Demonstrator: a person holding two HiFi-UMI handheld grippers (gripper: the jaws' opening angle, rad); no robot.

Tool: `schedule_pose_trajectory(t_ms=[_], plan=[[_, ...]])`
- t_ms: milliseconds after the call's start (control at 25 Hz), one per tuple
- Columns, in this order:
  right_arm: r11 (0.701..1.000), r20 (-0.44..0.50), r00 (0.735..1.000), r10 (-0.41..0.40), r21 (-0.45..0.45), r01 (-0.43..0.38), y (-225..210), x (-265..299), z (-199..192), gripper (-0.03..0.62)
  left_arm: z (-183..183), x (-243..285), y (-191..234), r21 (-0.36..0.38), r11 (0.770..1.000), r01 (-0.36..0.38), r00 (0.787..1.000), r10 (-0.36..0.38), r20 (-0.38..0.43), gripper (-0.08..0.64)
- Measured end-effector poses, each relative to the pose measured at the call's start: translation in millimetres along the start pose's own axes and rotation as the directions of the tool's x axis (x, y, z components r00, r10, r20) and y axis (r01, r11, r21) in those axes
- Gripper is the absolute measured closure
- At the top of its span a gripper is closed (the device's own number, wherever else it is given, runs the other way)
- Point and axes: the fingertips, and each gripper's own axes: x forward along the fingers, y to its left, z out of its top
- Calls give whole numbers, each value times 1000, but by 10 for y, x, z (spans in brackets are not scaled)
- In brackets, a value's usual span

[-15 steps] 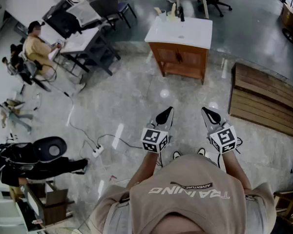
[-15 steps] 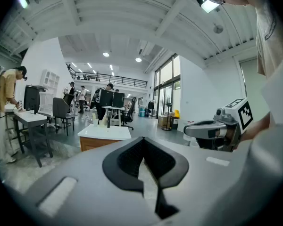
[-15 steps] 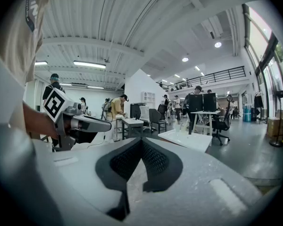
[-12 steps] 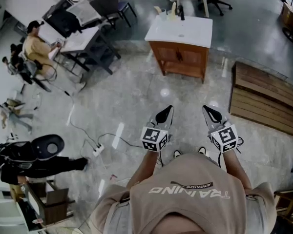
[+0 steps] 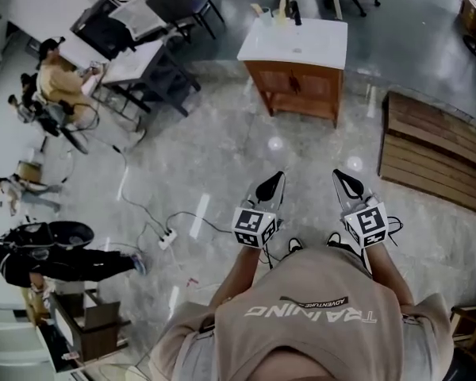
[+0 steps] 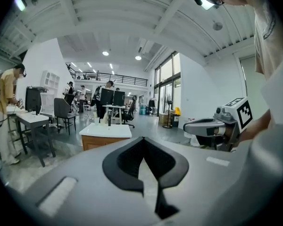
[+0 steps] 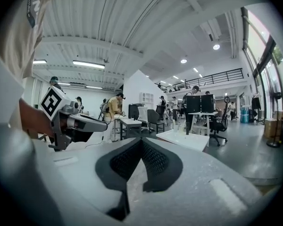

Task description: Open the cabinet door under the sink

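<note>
As seen from the head view, the sink cabinet (image 5: 295, 92) stands on the floor (image 5: 222, 149) far ahead with its cabinet door (image 5: 311, 94) closed. The left tool (image 5: 275, 179) and right tool (image 5: 340, 178) are side by side, well apart from it. In the left gripper view the jaws are pressed together on nothing, and in the right gripper view they are likewise together and empty.

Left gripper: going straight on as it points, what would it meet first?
Open floor lies ahead of the left gripper, then probably the sink cabinet; depth is hard to judge.
</note>
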Motion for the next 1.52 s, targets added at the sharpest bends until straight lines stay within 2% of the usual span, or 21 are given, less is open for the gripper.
schedule_pose_trajectory(t_ms=[280,440,560,680,760,840,960,1120,1320,1520], plan=[[1000,-15,1000,28,-1,-28,-132,-72,-111,591,-76,-29,-81,3,998,-66,998,66,-10,543],[999,-5,999,50,3,-50,-240,-39,-68,591,-103,-6,-89,-8,995,-100,994,99,-49,543],[998,-19,998,59,-3,-59,-341,-50,-118,591,-90,35,-176,18,991,-131,989,132,-61,543],[996,-43,997,65,-50,-67,-384,-102,-218,591,-86,77,-295,56,988,-143,988,146,-53,543],[994,-63,995,77,-75,-82,-396,-125,-285,591,-116,126,-325,53,989,-140,988,143,-61,543],[996,-82,993,79,-42,-82,-473,-122,-352,591,-132,211,-319,47,990,-133,988,136,-74,541],[998,-86,994,64,9,-63,-596,-26,-412,591,-104,348,-273,79,990,-117,989,123,-75,543],[996,-103,992,74,51,-69,-580,186,-501,591,-127,499,-114,68,992,-102,993,106,-59,543],[994,-106,989,101,49,-96,-584,604,-413,591,-141,707,310,25,995,-101,994,102,-50,543],[999,-68,997,38,12,-37,-733,1037,-66,591,42,858,851,18,997,-71,997,72,-17,542]])
